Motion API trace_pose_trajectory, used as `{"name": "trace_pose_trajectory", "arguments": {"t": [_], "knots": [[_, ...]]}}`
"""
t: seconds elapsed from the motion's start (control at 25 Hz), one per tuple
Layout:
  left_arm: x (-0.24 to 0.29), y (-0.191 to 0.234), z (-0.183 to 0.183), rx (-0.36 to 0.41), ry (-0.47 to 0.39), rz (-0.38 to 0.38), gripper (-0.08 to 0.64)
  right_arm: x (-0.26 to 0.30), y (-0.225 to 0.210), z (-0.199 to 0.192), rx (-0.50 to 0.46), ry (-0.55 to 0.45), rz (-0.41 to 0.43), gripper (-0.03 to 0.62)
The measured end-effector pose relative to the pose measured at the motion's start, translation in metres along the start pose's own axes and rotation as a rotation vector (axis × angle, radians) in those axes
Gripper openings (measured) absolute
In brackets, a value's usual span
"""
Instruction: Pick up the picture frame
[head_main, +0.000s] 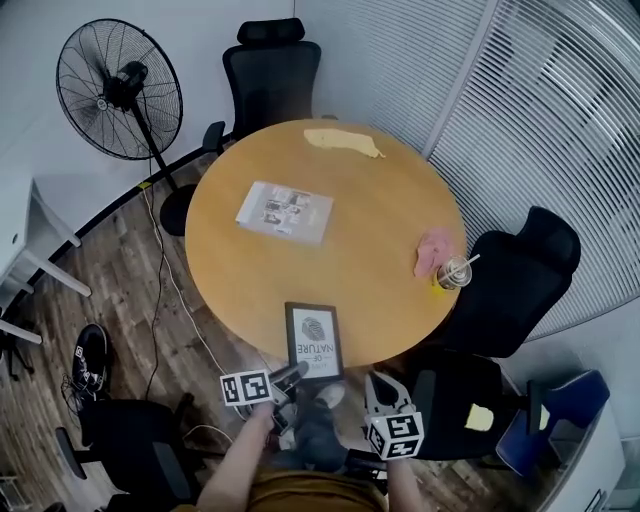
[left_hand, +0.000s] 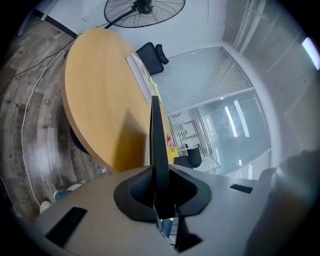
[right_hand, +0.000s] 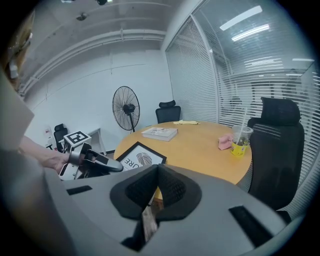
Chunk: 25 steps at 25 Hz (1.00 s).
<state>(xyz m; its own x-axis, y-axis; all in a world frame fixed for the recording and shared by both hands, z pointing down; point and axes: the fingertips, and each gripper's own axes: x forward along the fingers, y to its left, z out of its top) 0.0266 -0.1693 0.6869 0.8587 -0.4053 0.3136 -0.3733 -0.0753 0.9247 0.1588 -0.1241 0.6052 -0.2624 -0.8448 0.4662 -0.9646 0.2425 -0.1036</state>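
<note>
Now picture frame (head_main: 313, 341) edge clamped in left claw (head_main: 295, 374), right claw (head_main: 379, 386) closed, empty, just beside

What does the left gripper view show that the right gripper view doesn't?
Only the left gripper view: the picture frame edge-on, clamped between the jaws of the left gripper, plus the wood floor with a white cable. Only the right gripper view: the frame's printed face, the left gripper seen from outside in a person's hand, and the right gripper, its jaws together and empty. Both: the round table, standing fan, black chair and book.
</note>
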Motion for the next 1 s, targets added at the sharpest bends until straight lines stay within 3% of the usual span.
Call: {"name": "trace_pose_trajectory", "arguments": {"t": [1.0], "knots": [[-0.042,-0.096,0.002,0.115,-0.044,-0.182,0.063,-0.038,0.020,0.032,0.016,-0.140,-0.060,0.012]]}}
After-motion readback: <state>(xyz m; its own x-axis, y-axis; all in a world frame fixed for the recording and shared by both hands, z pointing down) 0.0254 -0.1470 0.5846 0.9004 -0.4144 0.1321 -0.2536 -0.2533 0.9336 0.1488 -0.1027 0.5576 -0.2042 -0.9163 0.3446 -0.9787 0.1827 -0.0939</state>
